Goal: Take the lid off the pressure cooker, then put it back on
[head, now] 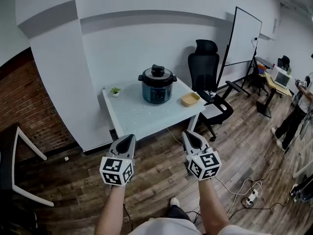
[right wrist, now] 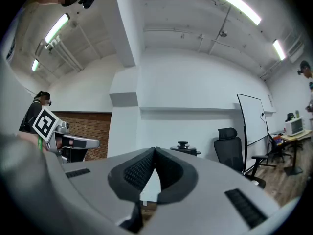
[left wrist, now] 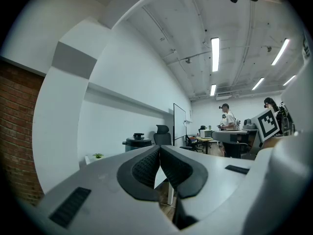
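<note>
A dark blue pressure cooker (head: 157, 90) with its black lid (head: 157, 75) on stands on a white table (head: 137, 112) by the wall. It also shows far off as the cooker (left wrist: 136, 143) in the left gripper view and the cooker (right wrist: 184, 149) in the right gripper view. My left gripper (head: 127, 140) and right gripper (head: 191, 137) are held over the floor, well short of the table. Both are shut with nothing between the jaws: the left gripper (left wrist: 160, 149) and right gripper (right wrist: 155, 151) tips meet.
A small potted plant (head: 115, 91) and a tan bowl (head: 190, 99) share the table. A black office chair (head: 210, 77) stands to its right, a whiteboard (head: 242, 35) behind. Cables and a power strip (head: 251, 197) lie on the wooden floor. A person (head: 296, 112) stands far right.
</note>
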A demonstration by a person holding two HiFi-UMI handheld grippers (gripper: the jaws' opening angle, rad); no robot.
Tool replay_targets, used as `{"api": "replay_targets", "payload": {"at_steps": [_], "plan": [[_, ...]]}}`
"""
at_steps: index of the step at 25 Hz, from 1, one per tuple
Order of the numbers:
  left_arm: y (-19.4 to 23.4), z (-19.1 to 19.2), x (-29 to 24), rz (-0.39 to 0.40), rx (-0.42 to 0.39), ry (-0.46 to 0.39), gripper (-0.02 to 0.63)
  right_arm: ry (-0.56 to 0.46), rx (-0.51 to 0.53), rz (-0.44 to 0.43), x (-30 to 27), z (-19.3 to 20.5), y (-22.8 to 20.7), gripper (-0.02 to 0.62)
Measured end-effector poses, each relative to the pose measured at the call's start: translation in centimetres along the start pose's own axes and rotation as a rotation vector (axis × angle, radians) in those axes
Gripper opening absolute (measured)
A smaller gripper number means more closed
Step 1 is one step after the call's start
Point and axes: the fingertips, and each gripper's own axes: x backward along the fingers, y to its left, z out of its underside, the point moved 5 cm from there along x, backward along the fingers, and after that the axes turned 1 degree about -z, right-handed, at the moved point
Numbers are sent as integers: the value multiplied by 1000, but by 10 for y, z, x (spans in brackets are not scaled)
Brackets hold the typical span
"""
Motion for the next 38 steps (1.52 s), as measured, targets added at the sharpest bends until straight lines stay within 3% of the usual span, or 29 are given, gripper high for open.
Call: {"api": "replay_targets", "payload": {"at_steps": [6,10,14,16,27,38], "plan": [[-3,0,-2,5,1,3,14,-9,-3,-10,1,-2,-1,29],[-5,-1,-5,8,1,3,14,-1,15,-14,-1,-2,-2,225],[-6,1,-7,10,2,8,14,-1,41,-8,-3,-2,-2,352],[-6,1,-9,10,2,11,14,0,45,-6,-5,-2,-4,384],[-7,3,-35,-4,-2,18,14,10,43,-6,-21,5,-28,411],[-8,5,-107,-49,-8,24,14,6,48,-30,-69,8,-83,419]]}}
